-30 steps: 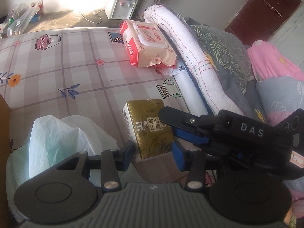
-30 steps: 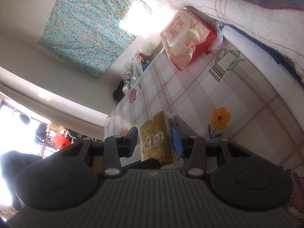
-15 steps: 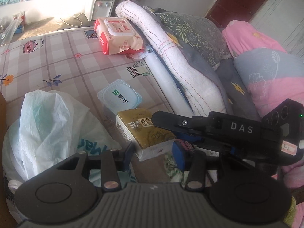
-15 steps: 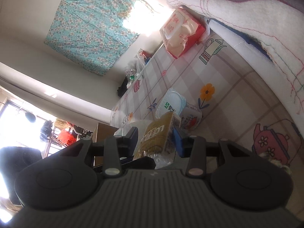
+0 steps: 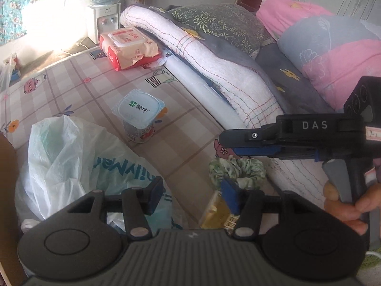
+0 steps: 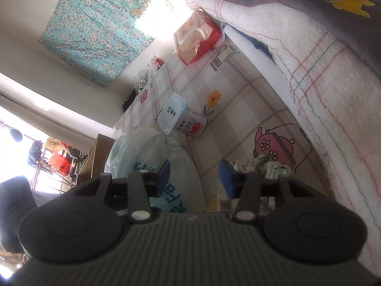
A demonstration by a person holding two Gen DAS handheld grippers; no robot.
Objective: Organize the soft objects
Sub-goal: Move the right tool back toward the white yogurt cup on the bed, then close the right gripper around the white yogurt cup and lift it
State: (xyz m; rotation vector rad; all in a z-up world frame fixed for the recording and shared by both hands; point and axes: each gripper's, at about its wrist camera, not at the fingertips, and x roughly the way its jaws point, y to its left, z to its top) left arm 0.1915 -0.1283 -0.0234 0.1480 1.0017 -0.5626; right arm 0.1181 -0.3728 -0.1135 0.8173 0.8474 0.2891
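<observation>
Two grippers, both released, jaws just widened. Left gripper over the near part of the bed: nothing pinched, gold pack low by its right finger, mostly hidden under the gripper body, no pad on it. Right gripper likewise slack, with only a sliver of the pack beneath it, between bag and scrunchie. From the left camera, the same gripper a black bar with a blue pad, gripped by a hand, just above the scrunchie.

Scrunchie: ruffled green-and-white cloth ring, flat on the sheet just beyond the pack, at the foot of the towel. Bag: thin crinkled white plastic, blue lettering, puffed up at the left, crowding the left finger. Cup: squarish foil-lidded tub, upright, just past the bag. Wipes: soft red-and-cream packet with a flip lid, far end, against the towel. Sheet checked, printed with teapots and flowers. Towel thick, white, colour-stitched, running down the right; grey and pink quilts heaped behind.
</observation>
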